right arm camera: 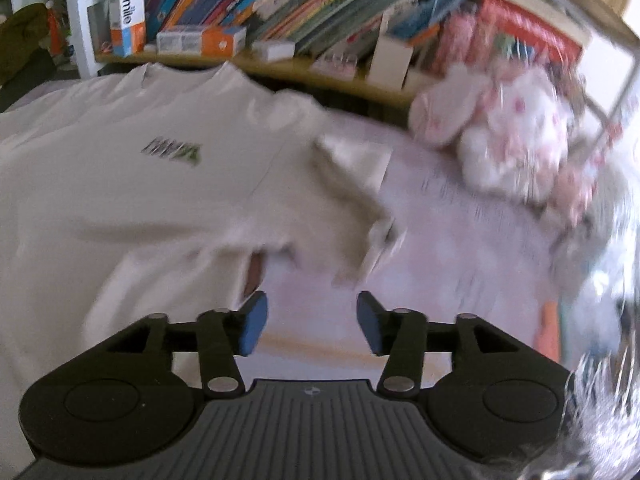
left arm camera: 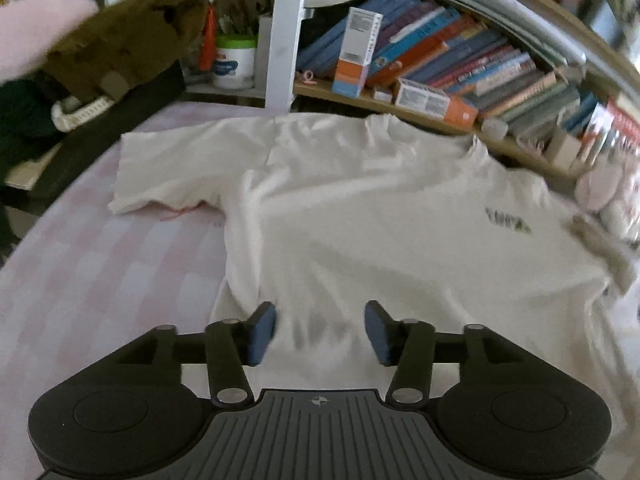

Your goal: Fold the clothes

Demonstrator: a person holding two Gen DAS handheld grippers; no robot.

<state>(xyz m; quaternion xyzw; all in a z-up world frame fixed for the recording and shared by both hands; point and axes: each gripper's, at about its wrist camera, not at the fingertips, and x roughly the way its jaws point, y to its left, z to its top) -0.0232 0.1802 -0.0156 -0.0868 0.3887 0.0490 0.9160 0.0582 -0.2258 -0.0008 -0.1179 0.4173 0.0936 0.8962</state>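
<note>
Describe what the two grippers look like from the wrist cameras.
Both match: the left gripper and right gripper have black linkage arms with silver pivot pins, blue-padded jaws, rounded black housings either side, and a grey ribbed centre plate bearing a small crosshair mark. No cables or sleeves show.

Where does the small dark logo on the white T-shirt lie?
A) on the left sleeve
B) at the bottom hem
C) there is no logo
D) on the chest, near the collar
D: the dark logo sits on the T-shirt chest, just below the collar.
</note>
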